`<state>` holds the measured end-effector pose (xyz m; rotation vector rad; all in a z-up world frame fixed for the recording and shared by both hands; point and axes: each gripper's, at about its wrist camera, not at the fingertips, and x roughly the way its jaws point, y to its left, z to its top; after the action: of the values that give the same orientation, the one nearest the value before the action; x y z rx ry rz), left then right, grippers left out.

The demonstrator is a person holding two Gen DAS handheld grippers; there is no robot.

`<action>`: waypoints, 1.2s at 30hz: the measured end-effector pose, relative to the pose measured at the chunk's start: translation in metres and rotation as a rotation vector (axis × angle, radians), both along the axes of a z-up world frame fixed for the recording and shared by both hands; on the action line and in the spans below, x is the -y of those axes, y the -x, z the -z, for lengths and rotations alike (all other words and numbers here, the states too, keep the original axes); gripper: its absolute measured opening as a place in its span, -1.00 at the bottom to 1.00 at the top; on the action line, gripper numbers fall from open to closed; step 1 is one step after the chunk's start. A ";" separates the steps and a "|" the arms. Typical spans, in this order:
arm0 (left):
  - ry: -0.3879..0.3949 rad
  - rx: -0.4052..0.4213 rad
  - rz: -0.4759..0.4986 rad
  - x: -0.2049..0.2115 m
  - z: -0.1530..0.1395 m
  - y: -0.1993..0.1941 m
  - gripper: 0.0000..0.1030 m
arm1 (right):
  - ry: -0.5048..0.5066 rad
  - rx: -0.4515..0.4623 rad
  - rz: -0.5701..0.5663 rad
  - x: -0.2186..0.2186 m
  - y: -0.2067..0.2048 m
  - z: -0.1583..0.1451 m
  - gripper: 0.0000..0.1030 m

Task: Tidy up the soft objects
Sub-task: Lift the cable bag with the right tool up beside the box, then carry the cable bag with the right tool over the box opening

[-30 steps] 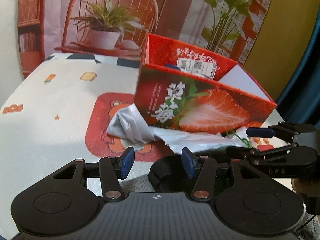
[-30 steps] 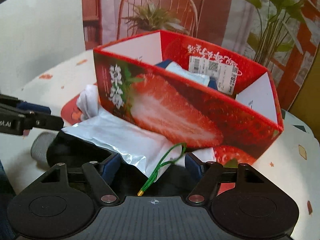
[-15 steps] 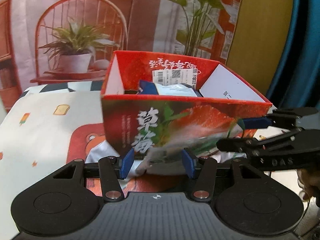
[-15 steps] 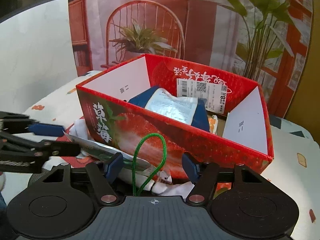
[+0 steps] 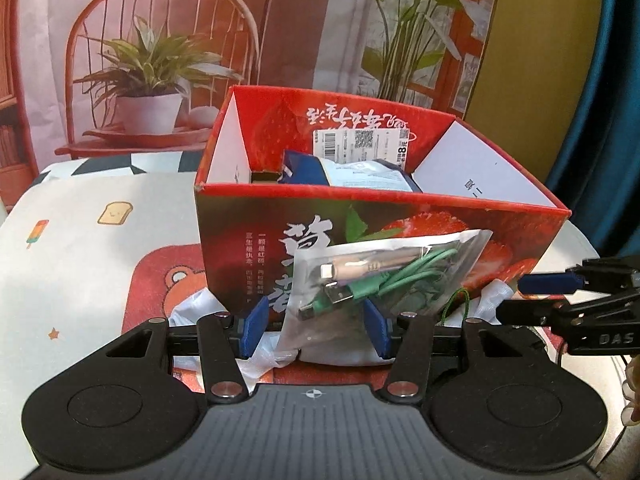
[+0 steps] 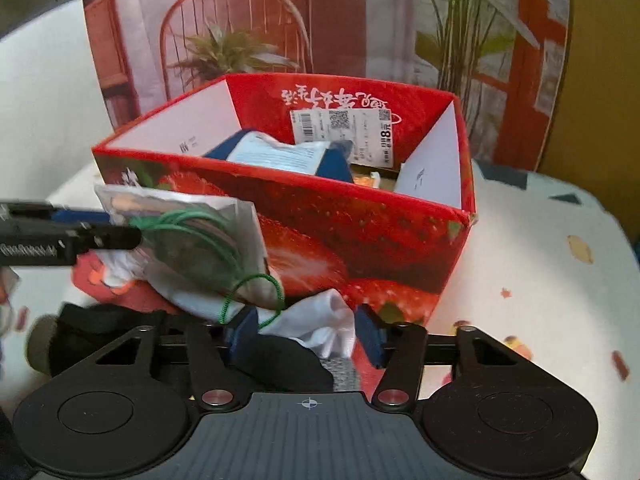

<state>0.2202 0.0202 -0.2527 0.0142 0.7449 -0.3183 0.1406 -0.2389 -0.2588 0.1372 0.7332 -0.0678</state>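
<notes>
Cloth: a pale printed cover lies over my tabletop (image 5: 80,248), with toast, ice-lolly and star motifs and a red bear patch.
Backdrop: a printed scene of a red chair, potted plants and a window hangs behind; a yellow wall and blue curtain stand to the right.
Box: the red strawberry box (image 5: 520,236) sits open on the cloth, a blue packet (image 6: 280,156) inside.
Left tool (image 5: 316,326): clenched on the clear cable pouch (image 5: 384,276), held up against the box front.
Right tool (image 6: 304,334): closing, its pads astride white cloth (image 6: 320,326) and a black soft item (image 6: 280,360); no grip visible.
</notes>
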 end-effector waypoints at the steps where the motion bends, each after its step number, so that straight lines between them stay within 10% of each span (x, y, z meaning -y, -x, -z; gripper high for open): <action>1: 0.000 -0.004 -0.002 -0.001 0.001 -0.001 0.07 | -0.006 0.018 -0.020 -0.002 0.000 -0.002 -0.10; 17: 0.037 -0.001 0.021 -0.007 0.001 -0.011 0.05 | -0.025 0.065 -0.133 -0.020 -0.034 -0.003 -0.18; 26: 0.058 -0.009 0.034 -0.006 -0.002 -0.013 -0.07 | -0.013 0.076 -0.139 -0.018 -0.036 -0.007 -0.71; 36: 0.053 -0.006 0.001 -0.013 -0.004 -0.011 -0.06 | 0.001 0.092 -0.195 -0.026 -0.034 -0.010 -0.78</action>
<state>0.2311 0.0329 -0.2492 -0.0363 0.7421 -0.3390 0.1748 -0.2125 -0.2490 0.0675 0.6519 0.1231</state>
